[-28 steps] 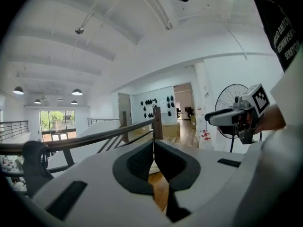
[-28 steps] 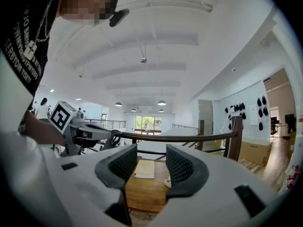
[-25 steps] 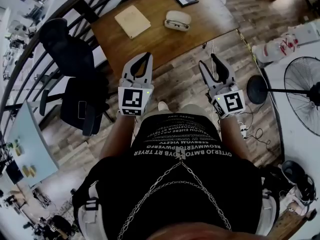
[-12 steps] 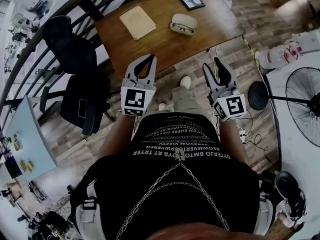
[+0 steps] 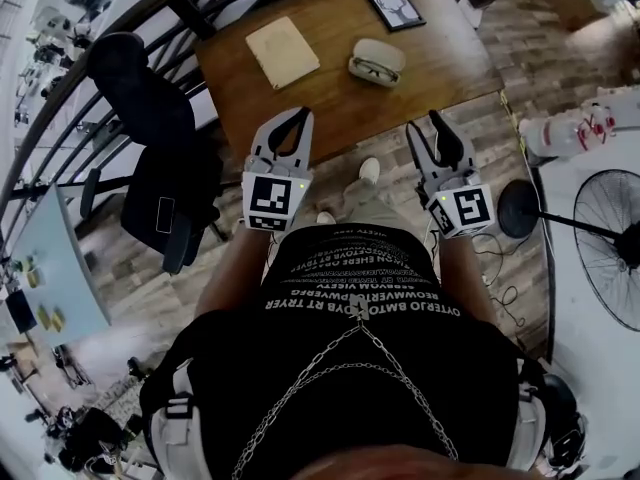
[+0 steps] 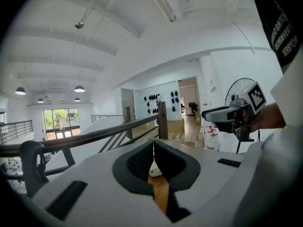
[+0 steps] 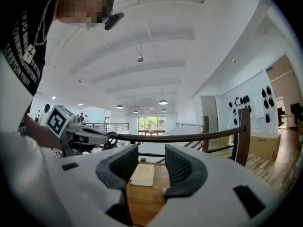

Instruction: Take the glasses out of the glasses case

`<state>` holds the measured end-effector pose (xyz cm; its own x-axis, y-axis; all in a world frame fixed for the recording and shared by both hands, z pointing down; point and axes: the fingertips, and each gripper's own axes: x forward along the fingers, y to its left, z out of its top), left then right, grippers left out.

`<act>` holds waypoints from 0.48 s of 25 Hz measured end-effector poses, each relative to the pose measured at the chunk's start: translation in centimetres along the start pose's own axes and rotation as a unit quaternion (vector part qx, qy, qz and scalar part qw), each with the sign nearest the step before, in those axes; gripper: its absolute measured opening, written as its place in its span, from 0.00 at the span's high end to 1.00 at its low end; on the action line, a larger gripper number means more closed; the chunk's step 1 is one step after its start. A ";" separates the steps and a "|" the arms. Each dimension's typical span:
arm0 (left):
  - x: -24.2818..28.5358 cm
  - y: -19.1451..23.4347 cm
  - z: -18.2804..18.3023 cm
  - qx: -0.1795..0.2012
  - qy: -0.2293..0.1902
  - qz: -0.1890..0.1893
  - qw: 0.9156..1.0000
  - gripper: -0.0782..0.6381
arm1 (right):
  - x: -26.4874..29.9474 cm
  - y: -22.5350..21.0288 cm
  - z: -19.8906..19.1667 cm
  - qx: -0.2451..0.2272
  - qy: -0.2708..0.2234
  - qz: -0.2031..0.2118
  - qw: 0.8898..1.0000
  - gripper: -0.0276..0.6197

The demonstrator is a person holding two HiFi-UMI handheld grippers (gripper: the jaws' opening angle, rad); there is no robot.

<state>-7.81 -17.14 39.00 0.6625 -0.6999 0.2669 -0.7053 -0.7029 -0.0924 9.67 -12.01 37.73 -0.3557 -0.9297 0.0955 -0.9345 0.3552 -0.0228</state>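
Observation:
An open white glasses case [image 5: 377, 65] lies on the wooden table [image 5: 440, 53] ahead, with dark-framed glasses inside it. Both grippers are held at waist height short of the table's near edge, well apart from the case. My left gripper [image 5: 297, 116] is shut, its tips meeting with nothing between them; in the left gripper view [image 6: 153, 143] a sliver of the table and something white shows below the tips. My right gripper [image 5: 425, 123] stands open and empty. In the right gripper view [image 7: 151, 150] the table shows through the gap.
A cream notebook [image 5: 283, 51] and a framed picture [image 5: 394, 6] also lie on the table. A black office chair [image 5: 150, 158] stands left of it, beside a dark railing [image 5: 60, 98]. A standing fan [image 5: 610, 258] and white bottles [image 5: 570, 133] are at the right.
The person has stepped forward. Both grippers have come closer to the table's near edge, and the case now lies nearer to them in the head view.

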 end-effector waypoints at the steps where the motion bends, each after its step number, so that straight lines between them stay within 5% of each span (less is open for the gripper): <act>1: 0.7 0.2 0.3 0.001 0.001 0.000 1.000 0.85 | 0.5 -0.7 0.1 0.000 0.000 0.001 1.000 0.71; 12: 8.1 1.9 1.3 -0.003 0.011 0.004 1.000 0.85 | 5.9 -6.7 -0.5 0.009 0.015 0.012 1.000 0.71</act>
<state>-3.41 -24.30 39.74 0.6518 -0.7022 0.2865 -0.7115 -0.6970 -0.0894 13.88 -19.81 38.98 -0.3768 -0.9179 0.1242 -0.9263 0.3745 -0.0429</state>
